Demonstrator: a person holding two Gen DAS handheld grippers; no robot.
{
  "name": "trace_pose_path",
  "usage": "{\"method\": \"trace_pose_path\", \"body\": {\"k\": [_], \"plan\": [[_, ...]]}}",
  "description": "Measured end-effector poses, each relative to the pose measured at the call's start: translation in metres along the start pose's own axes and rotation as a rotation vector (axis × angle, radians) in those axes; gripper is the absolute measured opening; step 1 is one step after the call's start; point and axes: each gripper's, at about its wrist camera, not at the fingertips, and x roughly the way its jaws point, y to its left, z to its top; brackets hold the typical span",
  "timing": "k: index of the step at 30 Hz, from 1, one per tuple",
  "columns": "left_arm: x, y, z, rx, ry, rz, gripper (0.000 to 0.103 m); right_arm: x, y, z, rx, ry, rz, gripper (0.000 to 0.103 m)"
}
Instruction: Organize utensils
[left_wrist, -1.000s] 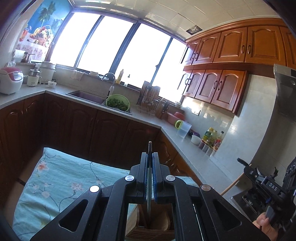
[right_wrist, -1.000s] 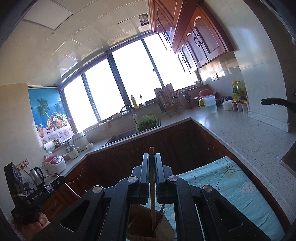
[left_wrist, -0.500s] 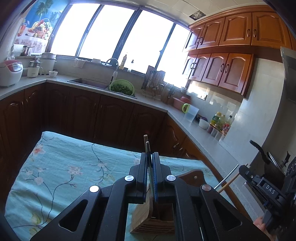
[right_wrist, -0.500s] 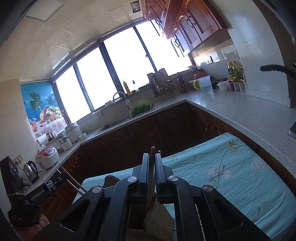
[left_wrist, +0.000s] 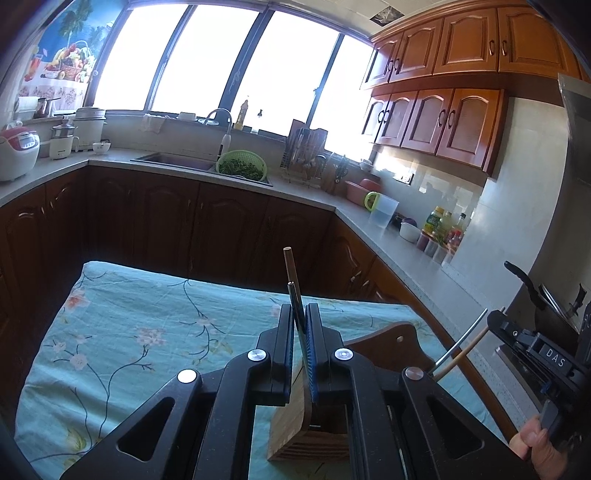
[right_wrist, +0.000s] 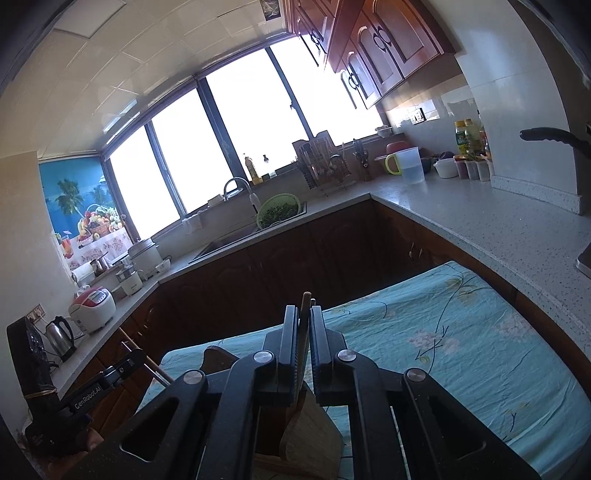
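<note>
My left gripper (left_wrist: 300, 314) is shut on a thin metal chopstick (left_wrist: 294, 295) and a wooden one (left_wrist: 288, 260). They stand upright, with their lower ends over the pale wooden utensil holder (left_wrist: 291, 424) on the teal floral cloth (left_wrist: 129, 332). My right gripper (right_wrist: 303, 314) hangs over the same holder (right_wrist: 310, 432). Its jaws are opening, with a wooden chopstick (right_wrist: 306, 301) leaning loose between them. The left wrist view shows the right gripper (left_wrist: 491, 325) from the side with two sticks (left_wrist: 461, 343) slanting down from it.
A dark wooden board (left_wrist: 391, 339) rises beside the holder. Brown cabinets and a grey counter (right_wrist: 498, 221) wrap round the table, carrying a sink (left_wrist: 173, 160), a green colander (left_wrist: 242, 166), a jug (right_wrist: 410, 166), bottles and a rice cooker (right_wrist: 92, 308). A hand (left_wrist: 543, 446) grips the right tool.
Both grippers have sunk toward the table, and the holder and cloth fill more of each view. The right jaws have parted slightly around the wooden chopstick.
</note>
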Motion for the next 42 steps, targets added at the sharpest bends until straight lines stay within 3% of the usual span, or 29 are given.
{"method": "trace_pose_path", "body": {"k": [3,5,6,7,11,14,31,36,42], "plan": [[-0.007,0.009,0.0,-0.008,0.023,-0.007,0.007,-0.002,-0.003,0.001,0.026,0.008,0.006,0.015],[-0.013,0.01,0.002,-0.007,0.026,-0.002,0.021,-0.008,-0.005,0.002,0.042,-0.001,0.01,0.036],[-0.018,0.011,0.002,-0.01,0.023,0.007,0.038,-0.012,-0.007,0.002,0.055,-0.01,0.018,0.044],[-0.024,0.012,0.002,-0.017,0.013,0.008,0.048,-0.017,-0.009,0.004,0.069,-0.022,0.026,0.057],[-0.048,0.017,-0.008,-0.039,-0.009,0.022,0.062,-0.042,-0.015,0.006,0.108,-0.071,0.053,0.087],[-0.069,0.025,-0.019,-0.062,-0.013,0.036,0.073,-0.06,-0.02,0.002,0.133,-0.09,0.072,0.103],[-0.188,0.042,-0.092,-0.108,0.043,0.086,0.077,-0.127,-0.029,-0.076,0.106,0.043,0.029,0.103],[-0.206,0.035,-0.114,-0.069,0.092,0.116,0.077,-0.136,-0.026,-0.097,0.075,0.079,-0.001,0.103],[-0.21,0.035,-0.134,-0.092,0.166,0.128,0.077,-0.14,-0.026,-0.126,0.055,0.124,-0.029,0.103]]}}
